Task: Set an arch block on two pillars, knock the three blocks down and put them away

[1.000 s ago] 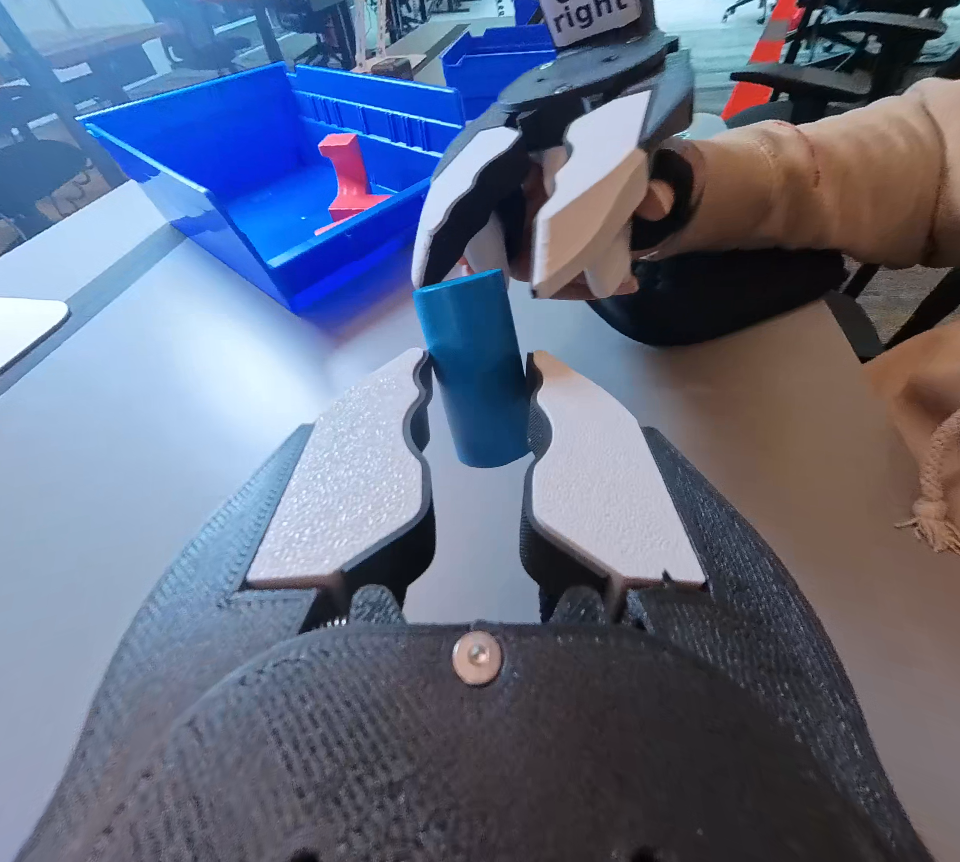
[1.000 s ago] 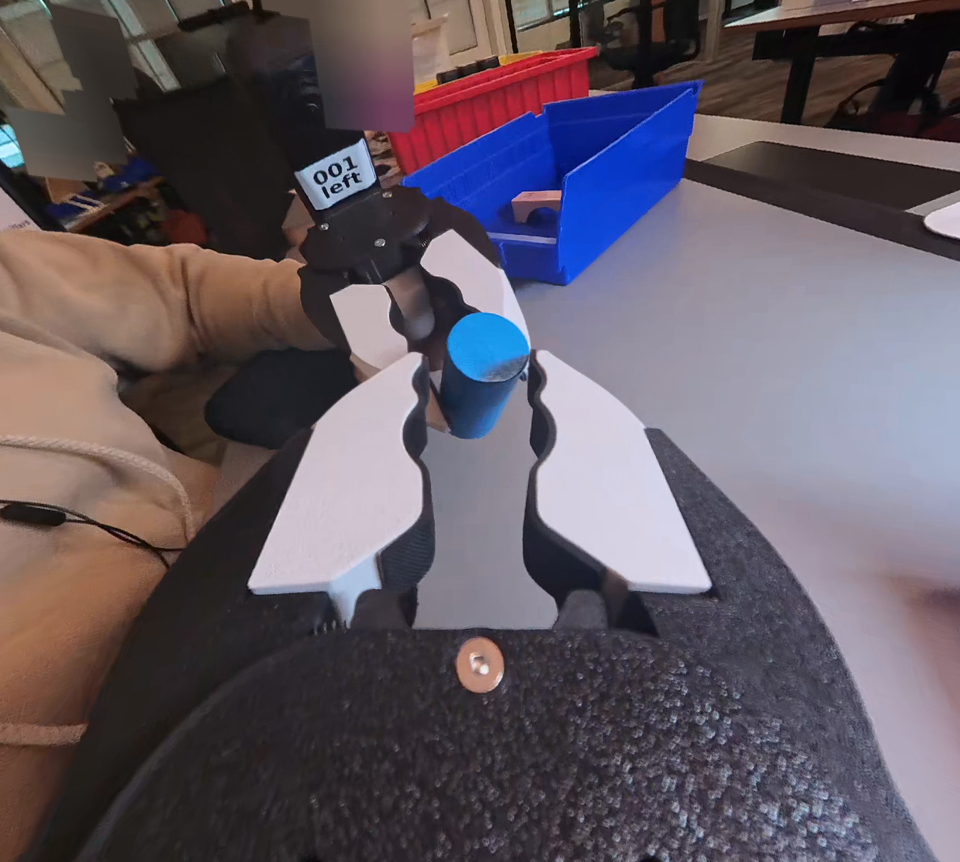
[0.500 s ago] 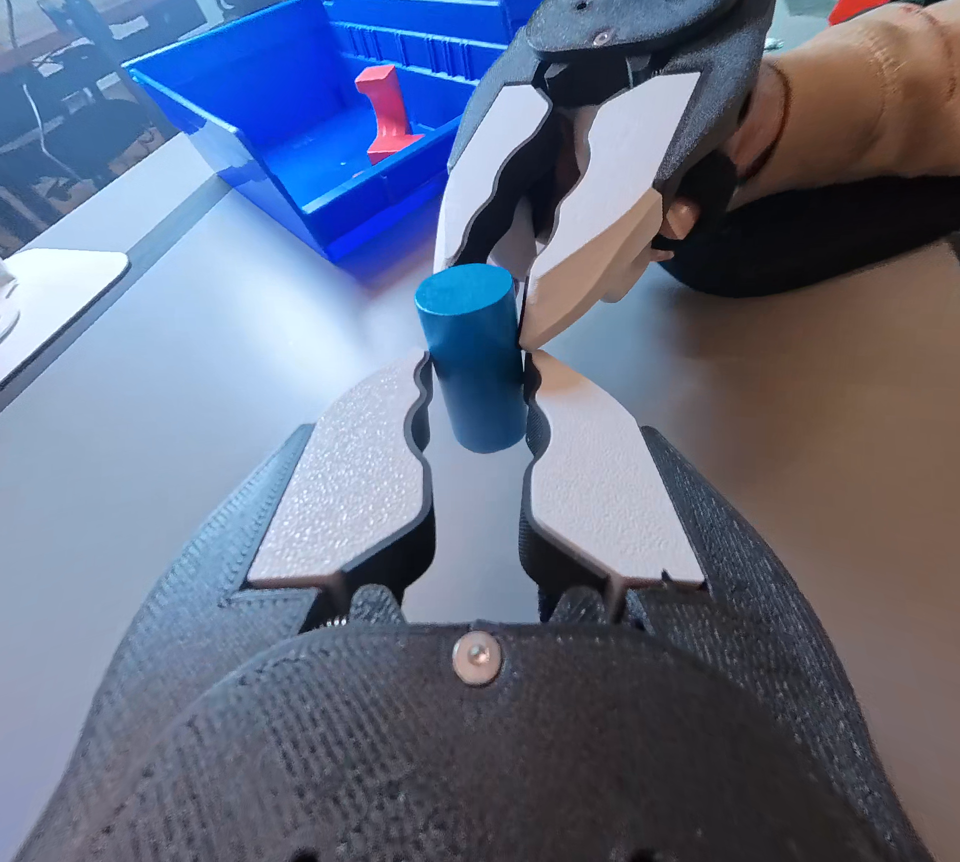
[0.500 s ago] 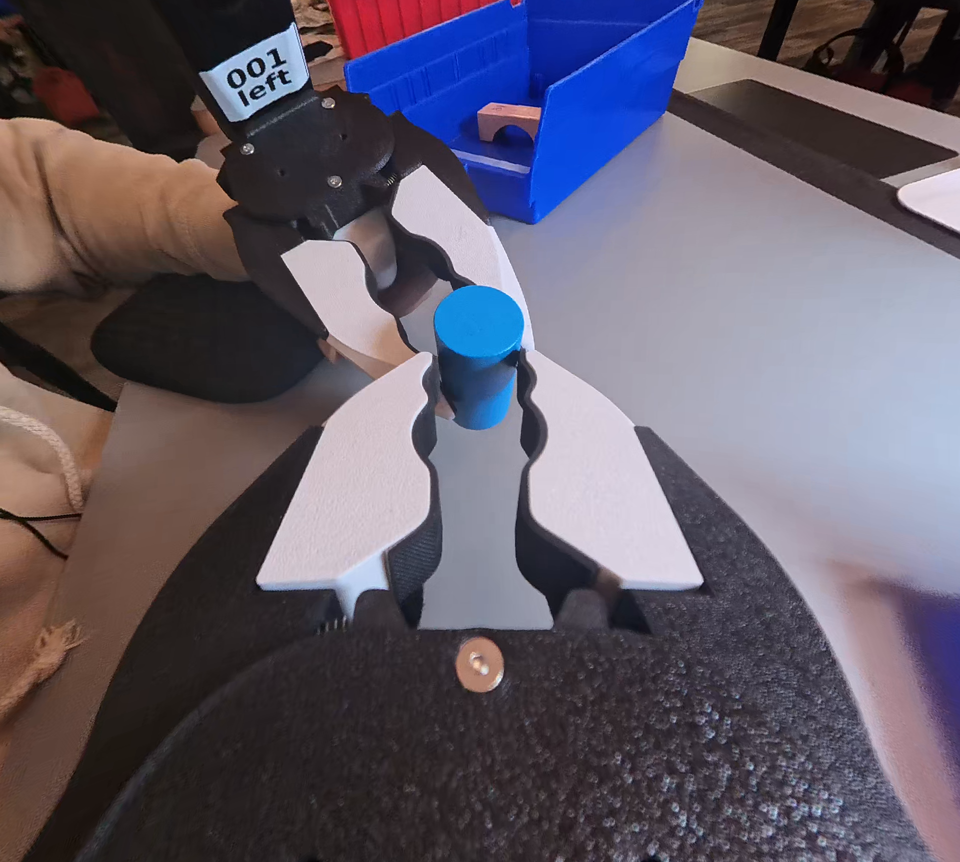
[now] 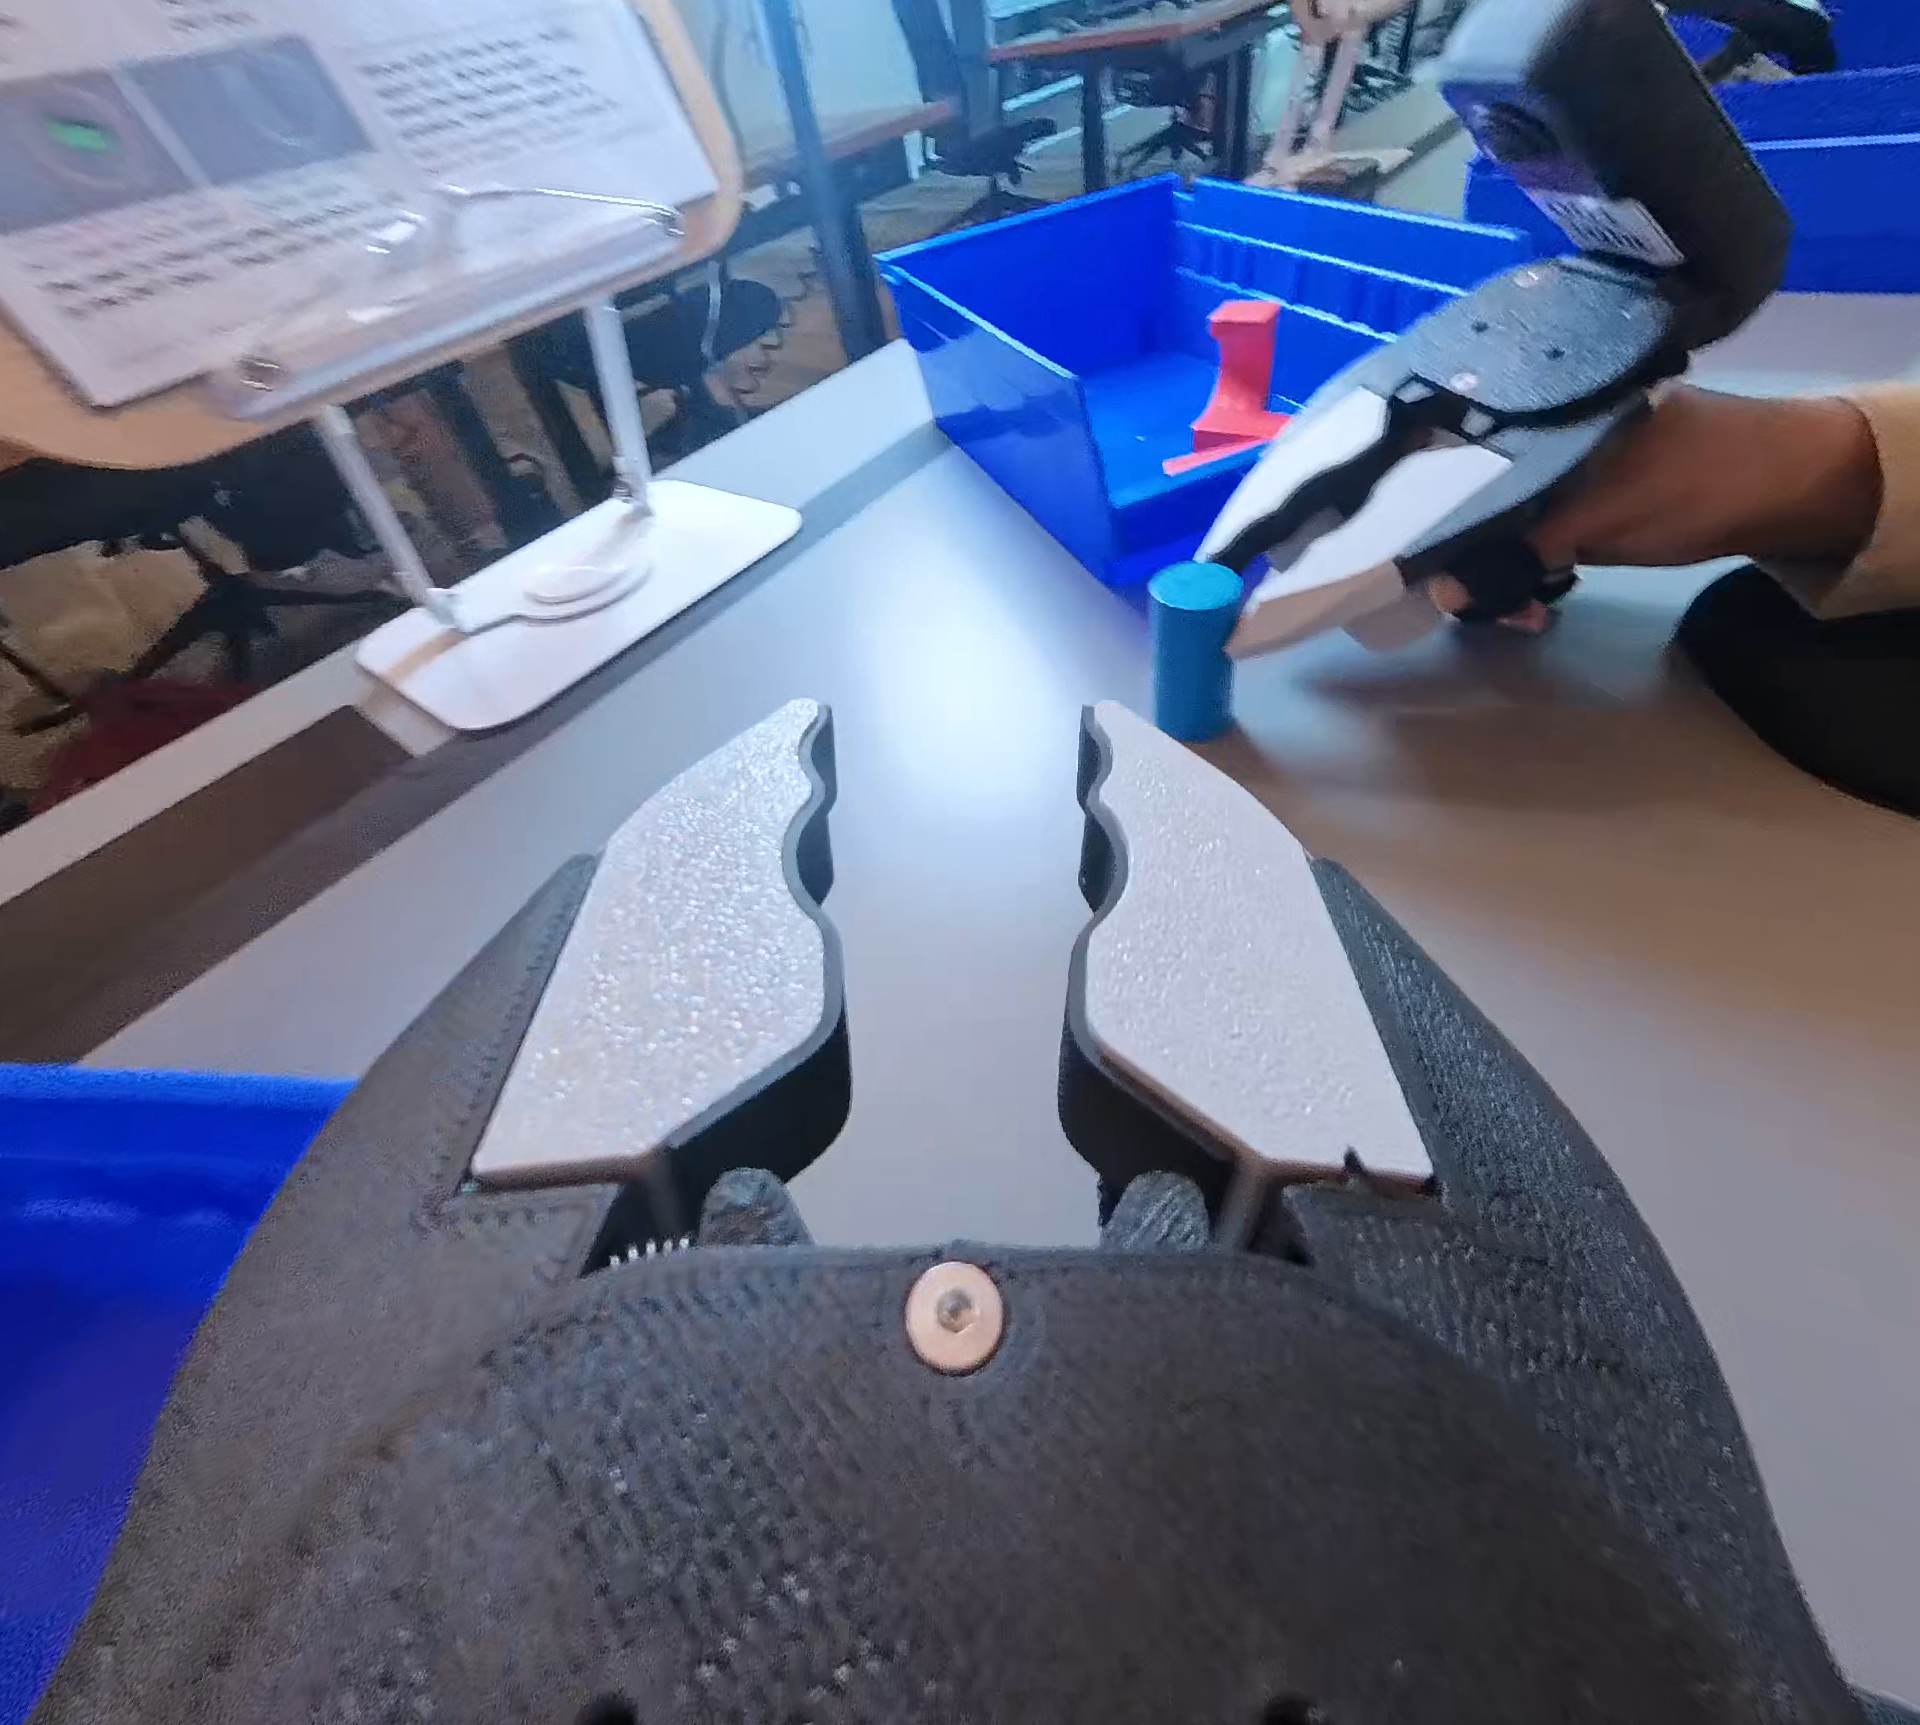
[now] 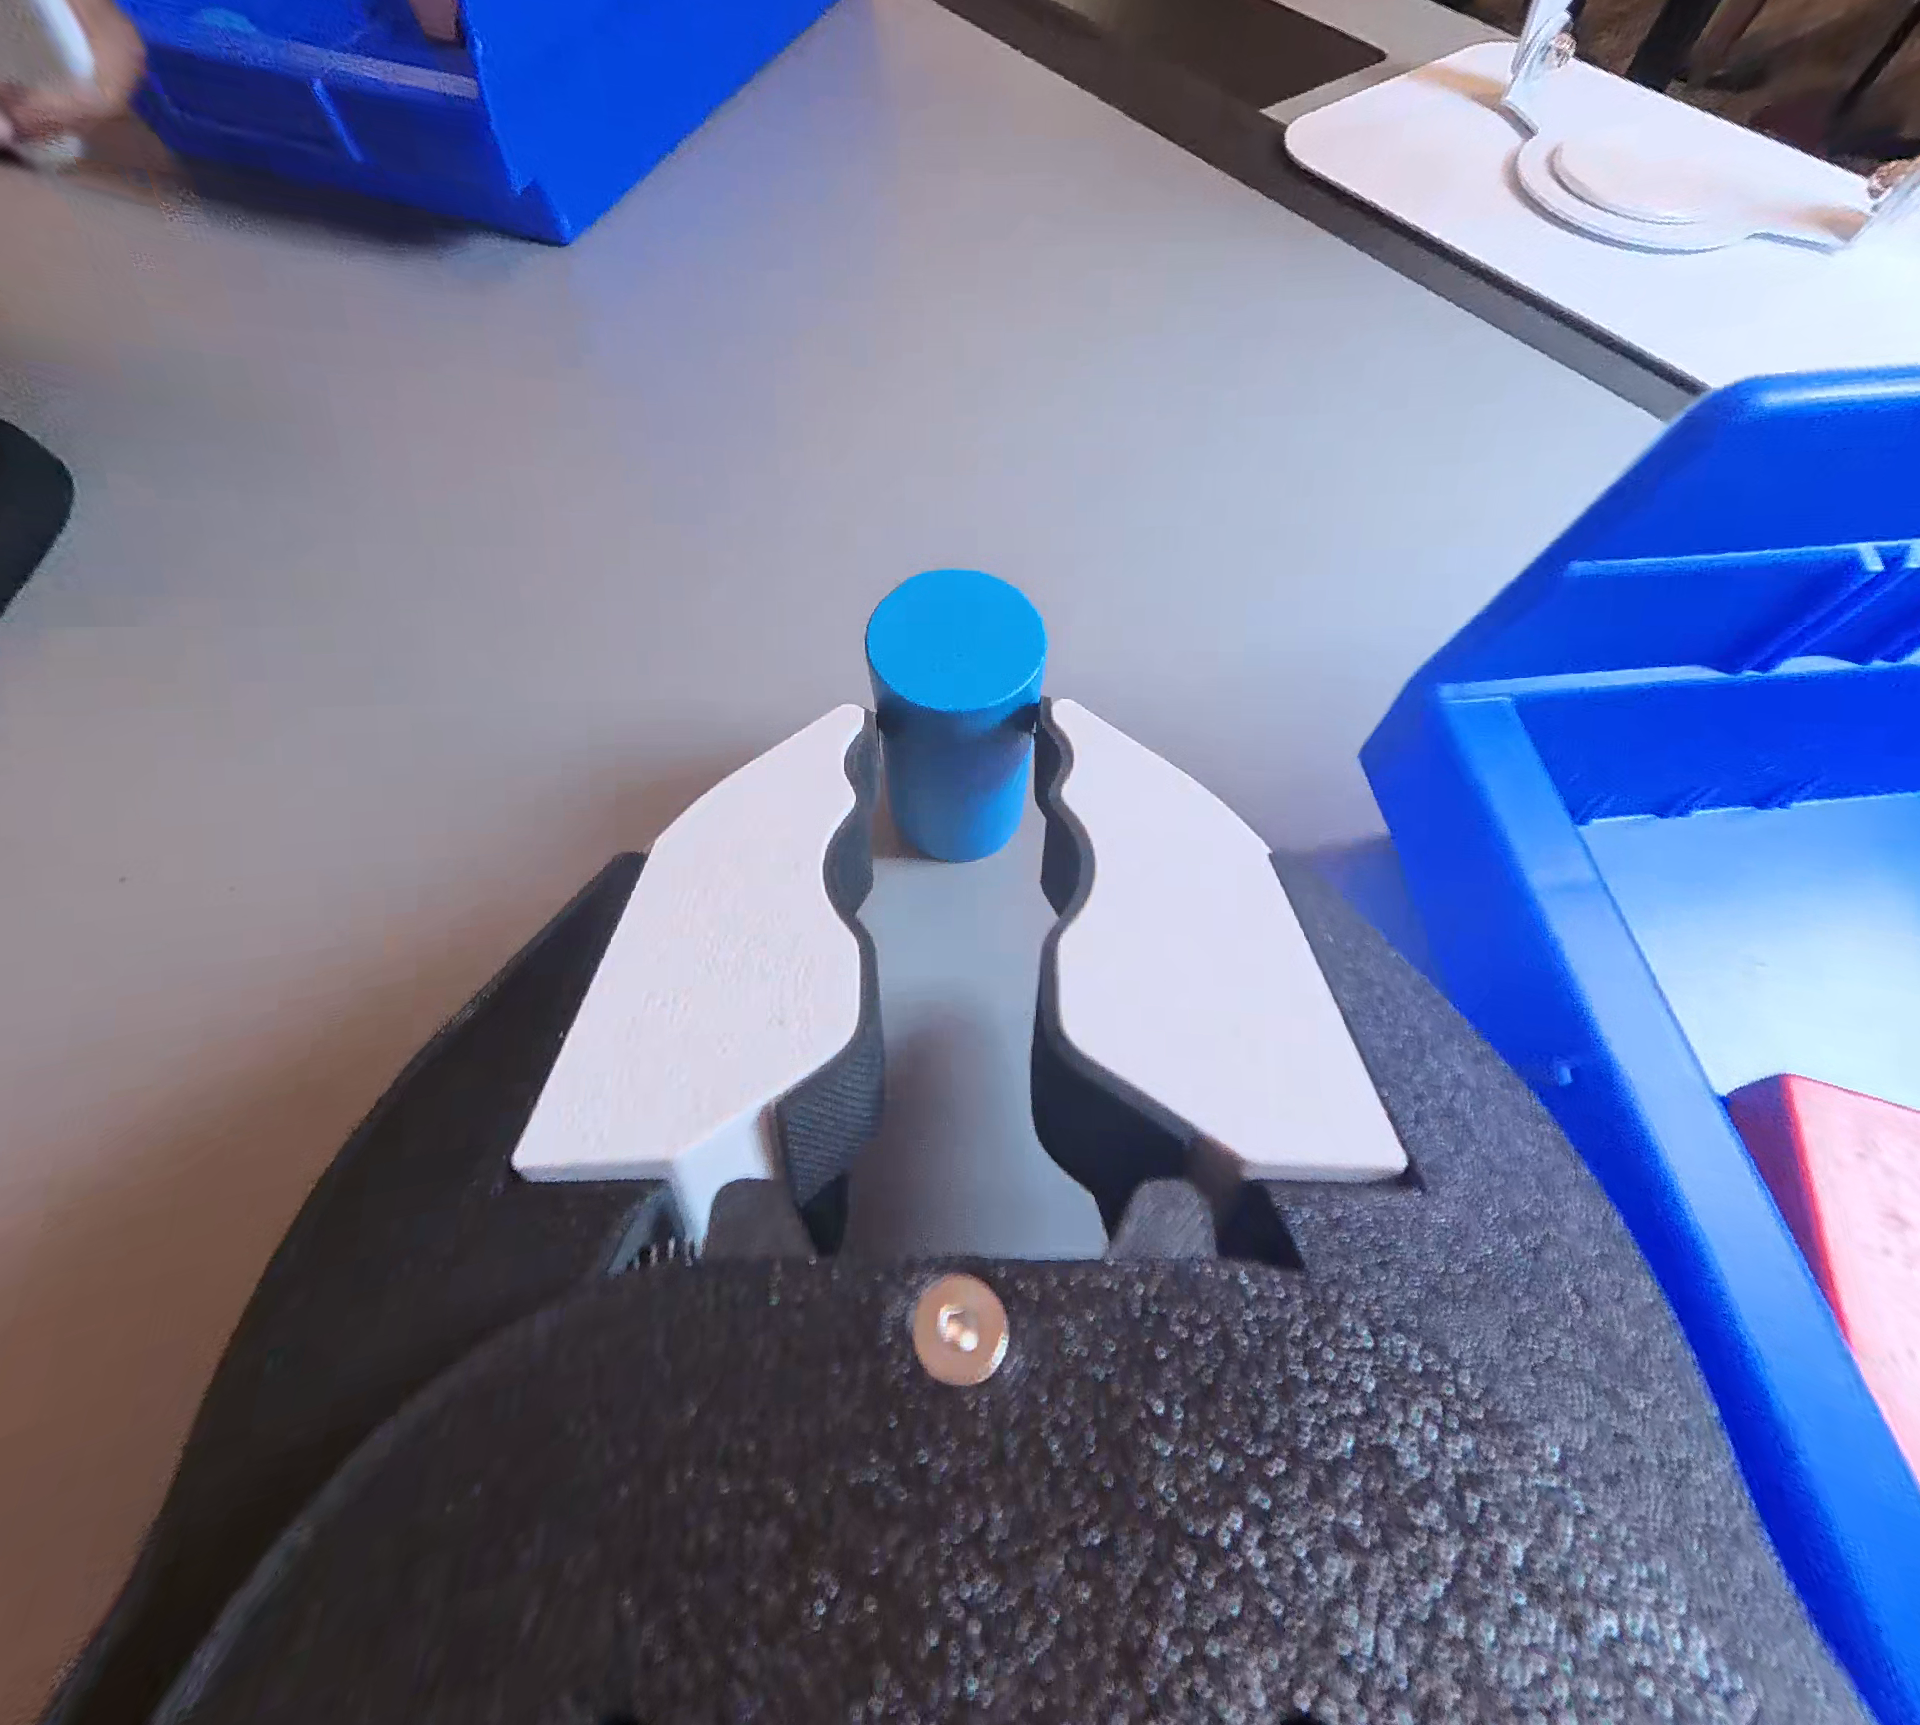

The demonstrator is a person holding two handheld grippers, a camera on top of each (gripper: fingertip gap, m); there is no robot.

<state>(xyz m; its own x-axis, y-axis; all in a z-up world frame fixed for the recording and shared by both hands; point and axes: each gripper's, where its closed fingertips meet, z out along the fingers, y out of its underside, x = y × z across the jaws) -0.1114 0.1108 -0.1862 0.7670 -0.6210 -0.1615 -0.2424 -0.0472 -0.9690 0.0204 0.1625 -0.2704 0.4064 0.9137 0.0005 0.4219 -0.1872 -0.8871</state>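
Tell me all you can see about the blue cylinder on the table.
The blue cylinder is a short, smooth, solid-looking block, painted blue all over, with a flat round top. It stands upright on the grey table. The right gripper has its fingertips against both sides of it. In the left wrist view it stands just before a blue bin.

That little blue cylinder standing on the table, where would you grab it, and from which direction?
Grip the blue cylinder on its round side, upper half, coming in level from the side. It stands upright, so opposite curved faces suit two fingers. The right gripper already holds it so.
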